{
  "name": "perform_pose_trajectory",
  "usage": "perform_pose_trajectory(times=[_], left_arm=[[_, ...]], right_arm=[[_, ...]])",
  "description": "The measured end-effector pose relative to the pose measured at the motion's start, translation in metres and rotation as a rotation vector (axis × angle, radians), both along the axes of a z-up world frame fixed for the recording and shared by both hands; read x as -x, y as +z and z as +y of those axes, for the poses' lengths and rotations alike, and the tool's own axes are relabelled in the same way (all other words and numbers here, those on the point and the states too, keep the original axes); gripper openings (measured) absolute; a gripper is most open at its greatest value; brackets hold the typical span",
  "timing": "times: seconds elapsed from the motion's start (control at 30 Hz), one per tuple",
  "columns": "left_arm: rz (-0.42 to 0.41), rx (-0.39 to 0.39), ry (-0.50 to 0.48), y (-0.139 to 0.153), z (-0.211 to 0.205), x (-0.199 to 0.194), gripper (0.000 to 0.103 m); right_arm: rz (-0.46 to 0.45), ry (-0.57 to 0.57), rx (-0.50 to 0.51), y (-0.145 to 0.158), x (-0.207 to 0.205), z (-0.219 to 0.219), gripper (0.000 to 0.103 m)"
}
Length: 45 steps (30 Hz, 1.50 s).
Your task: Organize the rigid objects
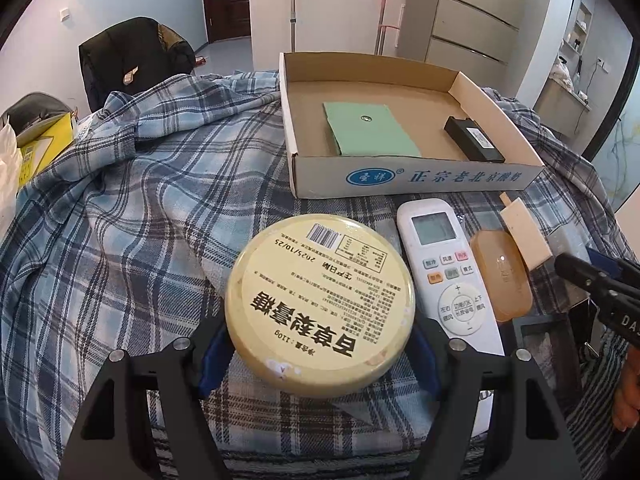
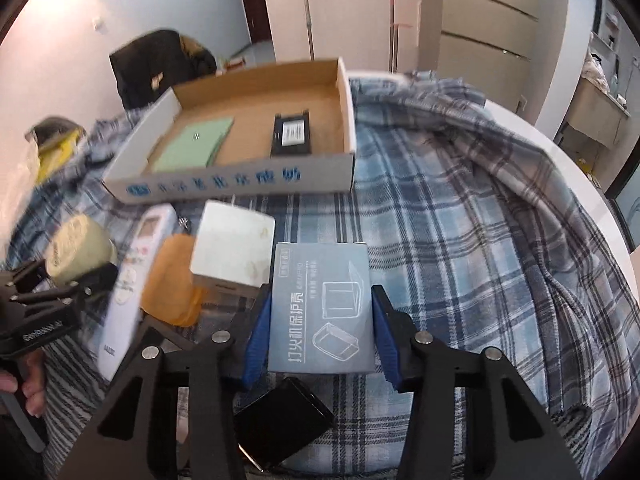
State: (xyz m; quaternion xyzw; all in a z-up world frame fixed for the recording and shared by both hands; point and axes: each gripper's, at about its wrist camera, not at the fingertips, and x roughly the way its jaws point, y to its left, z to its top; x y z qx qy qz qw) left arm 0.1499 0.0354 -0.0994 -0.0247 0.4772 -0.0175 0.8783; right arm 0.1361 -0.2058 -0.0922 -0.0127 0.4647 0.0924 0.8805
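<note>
Left wrist view. Nearest the lens, at lower centre, the left gripper (image 1: 318,344) was closed on a round yellow tin (image 1: 320,304); its blue pads (image 1: 214,354) pressed the tin's two sides, printed lid facing up. The tin appeared held just above the plaid cloth (image 1: 140,208), though contact underneath could not be confirmed. Right of the tin lay a white remote (image 1: 448,268), then an amber soap-shaped case (image 1: 502,276) touching it, then a cream block (image 1: 528,232). In the upper centre of the frame sat the cardboard tray (image 1: 416,176), open-topped, holding a green pad (image 1: 370,130) and a black battery pack (image 1: 474,138). The other tool intruded at the right edge.

Right wrist view (slightly blurred). At lower centre the right gripper (image 2: 322,316) was clamped on a grey-blue carton (image 2: 322,308), pads against its long sides. Below it a black box (image 2: 280,424) rested on the cloth. A white block (image 2: 232,248) and the amber case (image 2: 172,280) sat left of the carton; the remote (image 2: 132,276) further left. The yellow tin (image 2: 78,248) and left gripper (image 2: 60,276) showed at the left edge. The tray (image 2: 240,184) lay in the upper centre.

Judgement: pick phase complete for both tools; transport to the tray pending. Next move calls for lifting each item clear of the tray's near wall, setting it on bare floor away from pad and battery, one tool at a time to avoid collision.
</note>
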Motion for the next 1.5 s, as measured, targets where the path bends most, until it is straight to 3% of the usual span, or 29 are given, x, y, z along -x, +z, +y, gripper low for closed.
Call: perform_pose_trajectory(times=[0.17,0.47,0.67,0.77,0.87,1.0,1.03,1.13,1.37,1.43,1.5], left_arm=[[0.000,-0.003,0.000,0.000,0.001,0.000,0.076],[-0.011,-0.022,0.006,0.002,0.000,0.002,0.076],[-0.060,-0.044,0.001,0.009,-0.003,0.007,0.076],[-0.148,-0.060,-0.006,0.024,-0.007,0.017,0.076],[-0.331,-0.107,-0.048,0.049,-0.022,0.040,0.076],[-0.656,-0.151,-0.083,0.081,-0.035,0.082,0.076],[-0.690,-0.160,-0.076,0.085,-0.036,0.086,0.076],[-0.738,-0.153,-0.073,0.093,-0.035,0.094,0.076],[-0.637,-0.040,-0.015,0.119,-0.022,0.080,0.076],[-0.656,0.006,-0.025,0.133,-0.020,0.074,0.076],[-0.697,-0.010,-0.014,0.147,-0.022,0.067,0.076]], right_arm=[[0.033,0.036,0.097,-0.012,-0.002,0.020,0.046],[0.039,0.043,0.059,-0.010,-0.004,0.010,0.045],[-0.069,0.044,0.033,0.006,0.009,0.013,0.045],[-0.145,0.084,0.040,0.017,0.020,0.020,0.045],[-0.243,0.087,0.032,0.031,0.030,0.020,0.045],[-0.352,0.066,-0.011,0.047,0.042,0.015,0.045],[-0.377,0.061,-0.020,0.051,0.043,0.014,0.045],[-0.431,0.060,-0.036,0.060,0.047,0.012,0.046],[-0.469,0.052,-0.061,0.091,0.051,0.012,0.046],[-0.478,0.059,-0.046,0.101,0.049,0.013,0.046],[-0.488,0.053,-0.047,0.115,0.042,0.012,0.046]])
